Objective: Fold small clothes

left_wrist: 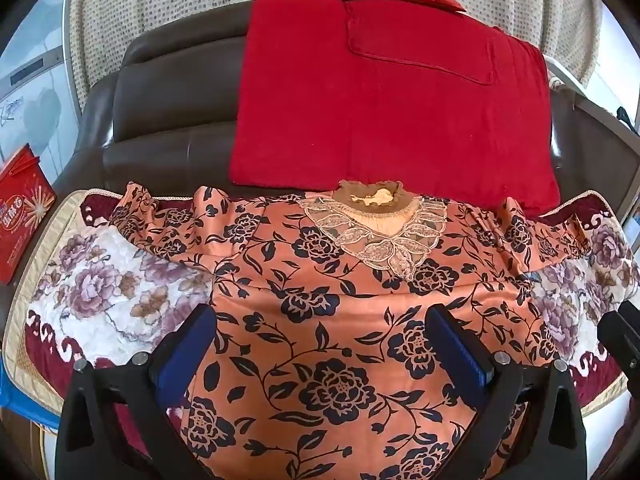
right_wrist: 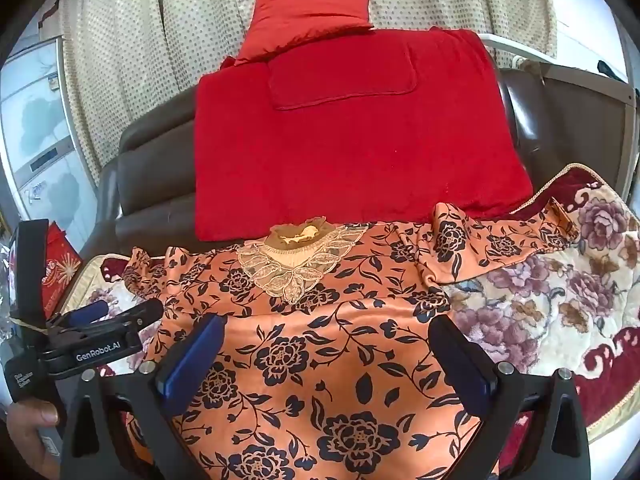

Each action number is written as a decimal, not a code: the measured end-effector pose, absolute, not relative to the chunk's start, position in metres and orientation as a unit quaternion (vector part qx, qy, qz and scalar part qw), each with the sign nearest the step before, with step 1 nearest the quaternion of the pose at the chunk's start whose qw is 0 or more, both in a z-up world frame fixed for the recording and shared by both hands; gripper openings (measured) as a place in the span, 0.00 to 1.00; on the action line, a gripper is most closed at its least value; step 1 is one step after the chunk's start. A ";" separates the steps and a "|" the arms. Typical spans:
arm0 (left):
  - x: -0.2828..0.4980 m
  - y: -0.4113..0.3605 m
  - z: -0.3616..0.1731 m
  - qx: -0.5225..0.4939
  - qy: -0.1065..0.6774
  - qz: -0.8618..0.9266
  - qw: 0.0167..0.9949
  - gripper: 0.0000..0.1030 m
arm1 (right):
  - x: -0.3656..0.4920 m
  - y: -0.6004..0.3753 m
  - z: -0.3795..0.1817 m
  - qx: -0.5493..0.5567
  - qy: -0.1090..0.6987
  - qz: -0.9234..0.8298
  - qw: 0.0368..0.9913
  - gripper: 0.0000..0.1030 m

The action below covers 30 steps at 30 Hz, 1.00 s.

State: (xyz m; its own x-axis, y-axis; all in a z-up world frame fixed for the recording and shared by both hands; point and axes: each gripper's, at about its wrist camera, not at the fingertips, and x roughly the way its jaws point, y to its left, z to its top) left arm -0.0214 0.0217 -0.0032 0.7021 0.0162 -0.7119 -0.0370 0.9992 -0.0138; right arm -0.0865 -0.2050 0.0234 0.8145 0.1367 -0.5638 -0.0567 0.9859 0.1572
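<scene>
An orange blouse with black flowers [left_wrist: 320,300] [right_wrist: 320,340] lies spread flat on a floral quilt, its lace collar [left_wrist: 376,236] [right_wrist: 296,260] at the far end and both short sleeves stretched out sideways. My left gripper [left_wrist: 320,332] hovers above the blouse's body, jaws wide open, nothing between the blue pads. My right gripper [right_wrist: 324,344] hangs over the same cloth, open and empty too. In the right wrist view the left gripper [right_wrist: 100,320] shows at the left edge, held by a hand [right_wrist: 28,428].
The floral quilt [left_wrist: 100,288] [right_wrist: 560,300] covers a seat. Behind it a red blanket [left_wrist: 380,112] [right_wrist: 352,140] and a red pillow [right_wrist: 312,16] drape a brown leather backrest [left_wrist: 168,120]. A red box [left_wrist: 20,208] stands at the left. Dotted curtains hang behind.
</scene>
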 end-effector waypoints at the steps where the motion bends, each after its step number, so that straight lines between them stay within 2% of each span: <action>1: -0.021 0.021 -0.003 -0.013 0.386 0.014 0.922 1.00 | -0.087 -0.206 0.024 0.066 0.301 0.050 0.950 1.00; 26: -0.013 0.022 -0.010 -0.012 0.392 0.015 0.920 1.00 | -0.074 -0.202 0.017 0.048 0.284 0.051 0.956 1.00; 30: -0.012 0.022 -0.010 -0.010 0.393 0.014 0.920 1.00 | -0.072 -0.202 0.015 0.053 0.305 0.052 0.949 1.00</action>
State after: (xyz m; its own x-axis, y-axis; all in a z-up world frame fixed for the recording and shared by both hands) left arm -0.0120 0.0219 -0.0100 0.6913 0.0169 -0.7224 -0.0329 0.9994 -0.0080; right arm -0.0716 -0.2016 0.0154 0.8087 0.1312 -0.5734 -0.0663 0.9889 0.1327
